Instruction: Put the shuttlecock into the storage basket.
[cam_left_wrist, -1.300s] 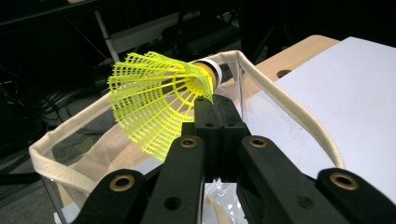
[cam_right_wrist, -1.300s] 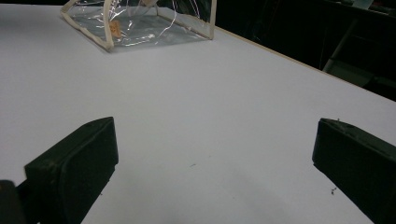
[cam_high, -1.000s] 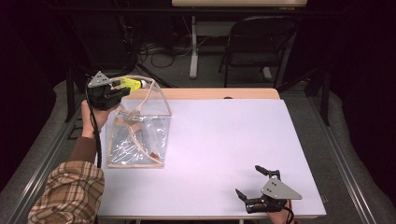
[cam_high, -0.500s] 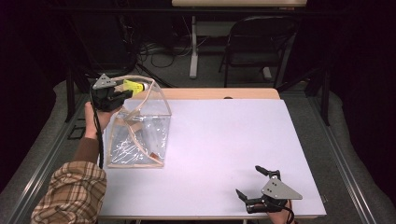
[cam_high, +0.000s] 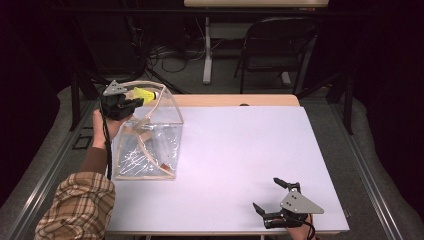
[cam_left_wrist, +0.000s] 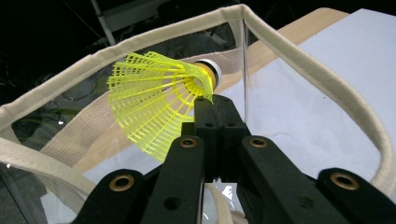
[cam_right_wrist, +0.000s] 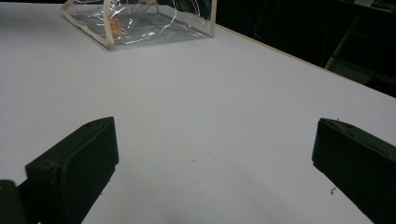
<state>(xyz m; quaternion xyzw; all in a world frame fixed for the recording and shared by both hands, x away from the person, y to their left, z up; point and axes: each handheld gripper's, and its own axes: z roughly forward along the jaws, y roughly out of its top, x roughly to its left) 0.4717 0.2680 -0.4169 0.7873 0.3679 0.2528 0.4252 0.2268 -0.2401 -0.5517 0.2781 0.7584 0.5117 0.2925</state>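
A yellow plastic shuttlecock (cam_high: 145, 94) with a white-banded cork hangs over the far left corner of a clear bag (cam_high: 150, 145) with cream trim. My left gripper (cam_high: 134, 101) is shut on the shuttlecock. In the left gripper view the jaws pinch the shuttlecock (cam_left_wrist: 154, 93) at its skirt, near the cork, just above the bag's cream rim (cam_left_wrist: 299, 65); the left gripper (cam_left_wrist: 215, 100) points into the bag's open mouth. My right gripper (cam_high: 267, 194) rests open near the table's front right edge. In the right gripper view nothing lies between its jaws (cam_right_wrist: 215, 140), and the bag (cam_right_wrist: 140, 23) stands far off.
The white tabletop (cam_high: 250, 135) stretches between the bag and the right gripper. A wooden strip (cam_high: 240, 100) runs along its far edge. Behind the table stand a dark folding chair (cam_high: 275, 45) and cables on the floor.
The left gripper has shifted slightly right and down with the shuttlecock, closer over the bag's mouth. The right gripper has stayed put.
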